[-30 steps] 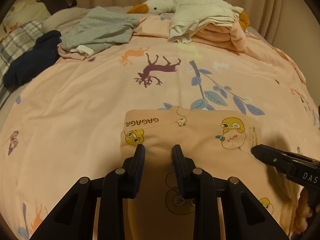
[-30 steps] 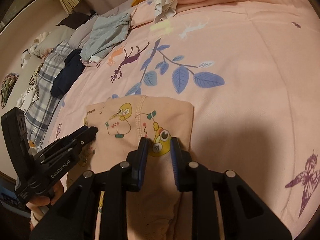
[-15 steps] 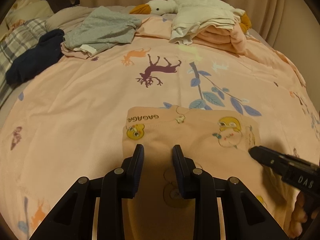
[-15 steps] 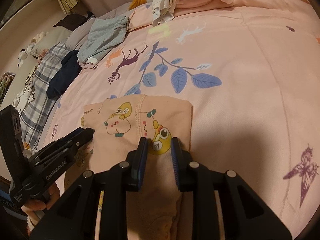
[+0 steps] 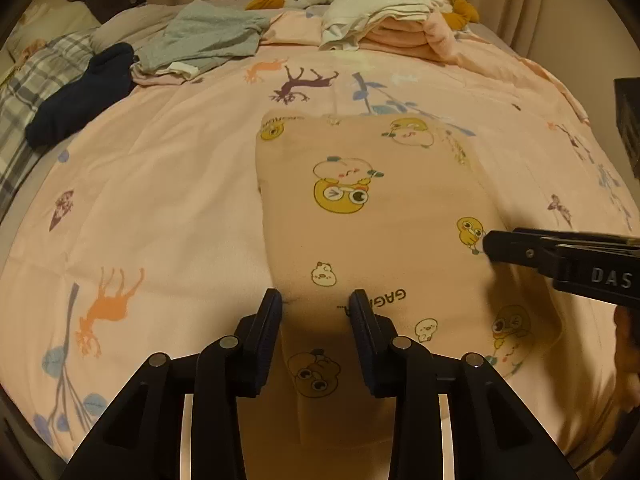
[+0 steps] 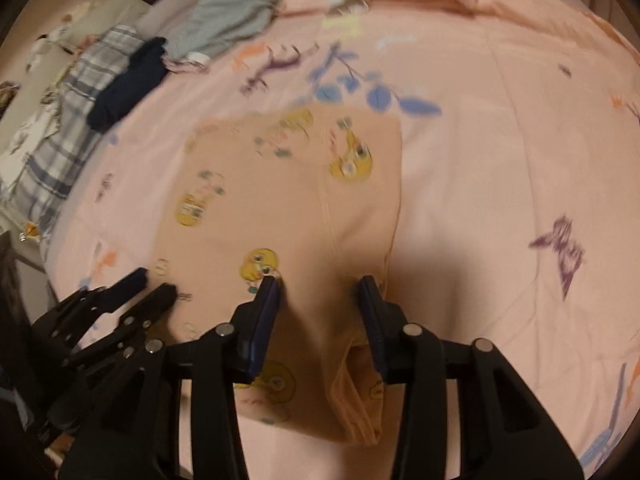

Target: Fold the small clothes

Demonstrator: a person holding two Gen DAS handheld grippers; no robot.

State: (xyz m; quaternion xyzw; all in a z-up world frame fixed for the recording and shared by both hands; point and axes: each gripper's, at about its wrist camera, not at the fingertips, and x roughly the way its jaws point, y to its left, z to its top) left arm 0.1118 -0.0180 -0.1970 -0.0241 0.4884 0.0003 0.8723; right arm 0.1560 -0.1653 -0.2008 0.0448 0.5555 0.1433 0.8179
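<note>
The peach duck-print garment point(image 5: 372, 216) lies flat mid-bed, nearer the foot edge; soft, light, limp, best pinched at its near hem corners. Left gripper point(image 5: 316, 312) and right gripper point(image 6: 320, 296) both spread, holding nothing

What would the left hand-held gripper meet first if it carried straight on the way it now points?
Probably the peach cartoon-print garment, which lies spread directly ahead of the left hand-held gripper and between its open fingers. Depth is unclear.
</note>
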